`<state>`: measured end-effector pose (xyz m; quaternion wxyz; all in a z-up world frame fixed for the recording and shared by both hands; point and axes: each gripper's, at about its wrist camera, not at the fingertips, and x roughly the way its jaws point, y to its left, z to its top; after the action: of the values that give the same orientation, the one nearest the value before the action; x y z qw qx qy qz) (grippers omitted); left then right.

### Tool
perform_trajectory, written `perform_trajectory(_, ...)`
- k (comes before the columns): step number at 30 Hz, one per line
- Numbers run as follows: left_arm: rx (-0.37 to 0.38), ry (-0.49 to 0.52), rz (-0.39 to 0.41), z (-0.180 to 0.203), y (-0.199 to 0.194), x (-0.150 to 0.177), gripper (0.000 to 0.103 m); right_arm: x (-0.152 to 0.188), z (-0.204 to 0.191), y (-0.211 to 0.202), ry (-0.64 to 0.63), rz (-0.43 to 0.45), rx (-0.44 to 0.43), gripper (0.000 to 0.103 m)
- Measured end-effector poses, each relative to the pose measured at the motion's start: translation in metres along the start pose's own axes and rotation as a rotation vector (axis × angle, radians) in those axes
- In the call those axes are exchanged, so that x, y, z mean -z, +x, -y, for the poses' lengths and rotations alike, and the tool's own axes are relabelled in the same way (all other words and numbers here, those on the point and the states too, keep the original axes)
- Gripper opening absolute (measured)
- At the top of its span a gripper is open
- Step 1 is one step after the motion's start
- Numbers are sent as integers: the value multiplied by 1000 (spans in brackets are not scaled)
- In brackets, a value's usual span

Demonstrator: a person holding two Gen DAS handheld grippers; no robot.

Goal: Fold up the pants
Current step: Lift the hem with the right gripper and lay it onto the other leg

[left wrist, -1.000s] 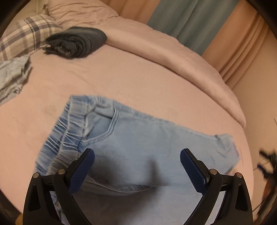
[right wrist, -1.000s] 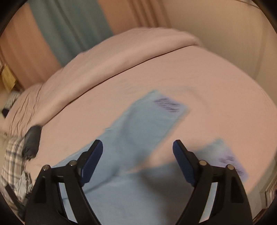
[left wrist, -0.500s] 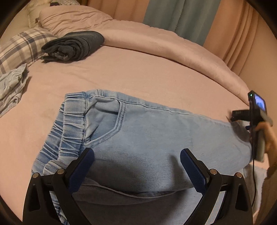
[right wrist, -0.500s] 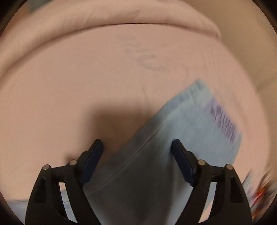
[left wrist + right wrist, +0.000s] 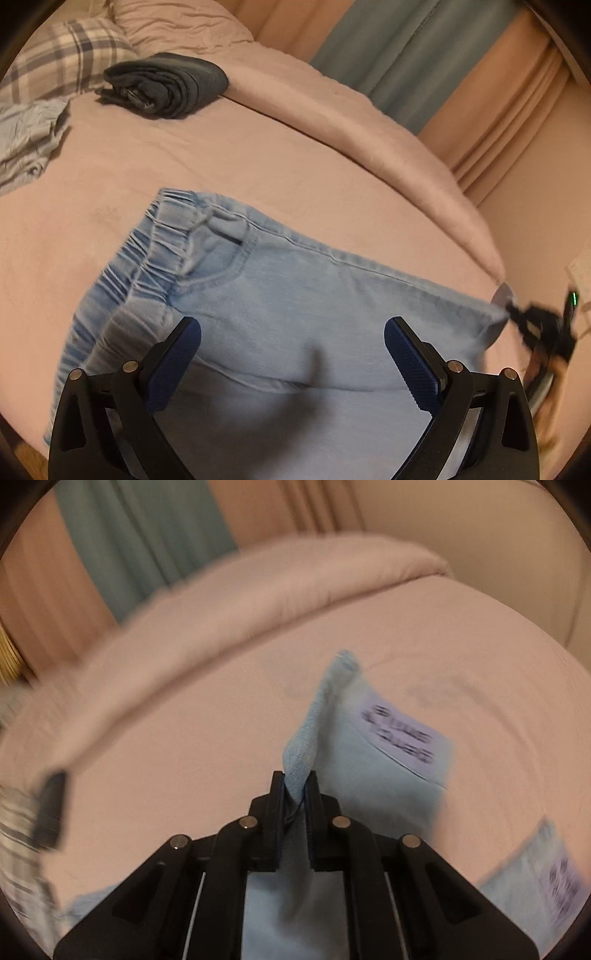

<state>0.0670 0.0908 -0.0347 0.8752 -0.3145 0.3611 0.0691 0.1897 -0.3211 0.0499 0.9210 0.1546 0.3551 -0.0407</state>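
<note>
The worry at that moment was the thin bite the right gripper (image 5: 294, 775) had on the jeans (image 5: 295, 314). It pinched only a narrow ridge of denim near the end of one leg, and if the person lifted or dragged quickly, I judged the cloth could slip out, or only the top layer could come along and leave the leg twisted rather than laid over cleanly. The other leg end (image 5: 546, 882), lying loose to the right of the pinched one, could also be left behind and spoil the fold.

The right gripper was clamped tight, its jaws nearly together with a fold of blue fabric standing up between them, beside a pale label (image 5: 402, 738) on the leg.

The left gripper (image 5: 291, 350) stood spread wide above the jeans, just below the elastic waistband (image 5: 147, 258), gripping nothing; whether its tips touched the denim I could not tell.

The jeans lay flat across the pink bed (image 5: 184, 158), waistband toward the pillows, well apart from a rolled dark garment (image 5: 166, 85) beyond the waistband.
</note>
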Motion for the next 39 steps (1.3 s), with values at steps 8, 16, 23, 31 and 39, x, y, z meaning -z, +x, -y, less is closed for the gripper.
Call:
perform_trajectory(8, 86, -70, -122, 15, 14, -5, 99, 98, 84, -65, 183, 15, -71, 10)
perform_trajectory(16, 76, -189, -206, 24, 65, -48, 99, 147, 102, -55, 273, -100, -121, 10)
perform_trajectory(23, -101, -207, -253, 18, 122, -56, 61, 146, 101, -51, 234, -92, -127, 10)
perform_trajectory(31, 127, -128, -72, 33, 7, -50, 12, 126, 88, -77, 134, -6, -143, 10)
perform_trajectory(39, 173, -76, -179, 2, -52, 48, 12, 130, 104, -146, 79, 78, -134, 10)
